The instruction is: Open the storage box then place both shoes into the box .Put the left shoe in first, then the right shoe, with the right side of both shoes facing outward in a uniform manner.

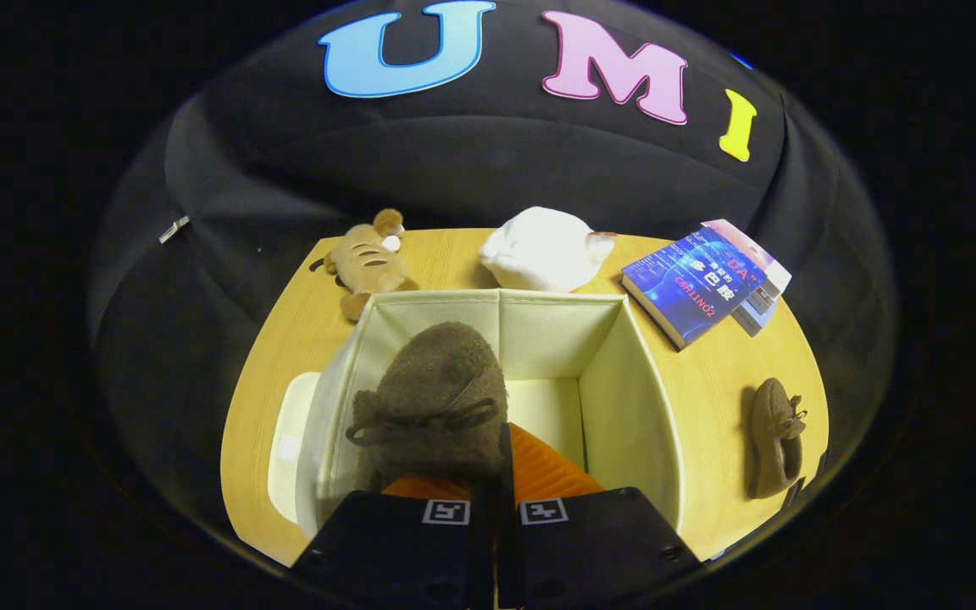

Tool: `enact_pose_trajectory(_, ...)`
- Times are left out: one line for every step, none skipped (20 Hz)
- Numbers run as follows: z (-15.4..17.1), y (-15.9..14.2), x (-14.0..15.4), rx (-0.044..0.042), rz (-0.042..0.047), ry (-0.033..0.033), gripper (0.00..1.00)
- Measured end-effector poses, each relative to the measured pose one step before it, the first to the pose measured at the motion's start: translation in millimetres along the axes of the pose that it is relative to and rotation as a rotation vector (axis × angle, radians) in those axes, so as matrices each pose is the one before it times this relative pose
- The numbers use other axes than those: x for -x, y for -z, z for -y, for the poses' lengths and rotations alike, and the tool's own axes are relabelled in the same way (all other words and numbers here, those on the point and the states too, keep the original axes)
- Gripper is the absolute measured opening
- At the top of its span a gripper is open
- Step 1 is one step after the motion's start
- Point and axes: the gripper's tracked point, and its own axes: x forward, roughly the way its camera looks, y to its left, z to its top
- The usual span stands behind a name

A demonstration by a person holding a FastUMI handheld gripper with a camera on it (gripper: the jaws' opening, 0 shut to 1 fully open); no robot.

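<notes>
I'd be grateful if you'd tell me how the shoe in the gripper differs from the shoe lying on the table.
The held shoe is clamped between the fingers of the gripper over the open storage box; the second shoe lies free on the table, to the right of the box. The held shoe points its toe away from the camera; the second shoe lies lengthwise, showing its top. Both are brown, fuzzy, with a lace bow.

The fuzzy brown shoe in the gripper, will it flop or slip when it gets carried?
The fuzzy brown shoe looks soft, so it probably bends a little. Its fleecy surface likely grips rather than slips. The gripper holds it above the open storage box, and it seems light.
</notes>
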Motion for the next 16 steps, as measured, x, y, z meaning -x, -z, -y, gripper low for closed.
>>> enact_pose_trajectory(-8.1,2.48,-1.7,-0.00948,-0.00787,-0.02721,0.07)
enact_pose_trajectory(-3.24,4.22,0.24,-0.0026,-0.01116,-0.0064,0.19)
enact_pose_trajectory(-1.17,4.27,0.11,0.00338,-0.01509,-0.00198,0.32)
enact_pose_trajectory(-0.74,10.32,-3.9,0.00539,-0.03061,-0.0067,0.44)
enact_pose_trajectory(-1.76,2.21,-2.48,0.00659,-0.01164,-0.00191,0.53)
enact_pose_trajectory(-5.57,2.96,-1.06,-0.00175,0.00208,-0.01743,0.63)
enact_pose_trajectory(-2.52,1.64,-0.29,0.00287,0.00118,-0.00806,0.69)
enact_pose_trajectory(-2.07,-0.72,0.06,0.00203,-0.00172,-0.00953,0.84)
enact_pose_trajectory(-1.35,-1.62,1.68,-0.00385,0.00485,-0.00582,0.88)
enact_pose_trajectory(-0.85,-2.37,0.98,-0.00506,0.00575,-0.00564,0.88)
enact_pose_trajectory(1.19,-1.94,1.76,-0.00089,0.00592,-0.00171,0.88)
enact_pose_trajectory(0.8,-2.62,3.78,0.00075,0.01009,-0.00491,0.88)
enact_pose_trajectory(0.32,-4.01,3.48,0.00534,0.01563,-0.00508,0.89)
enact_pose_trajectory(1.68,-4.79,5.5,0.00509,0.02117,-0.0059,0.9)
enact_pose_trajectory(0.98,-5.11,5.64,0.00241,0.01937,-0.01148,0.9)
enact_pose_trajectory(-0.67,-5.19,7.31,0.00433,0.01988,-0.01779,0.9)
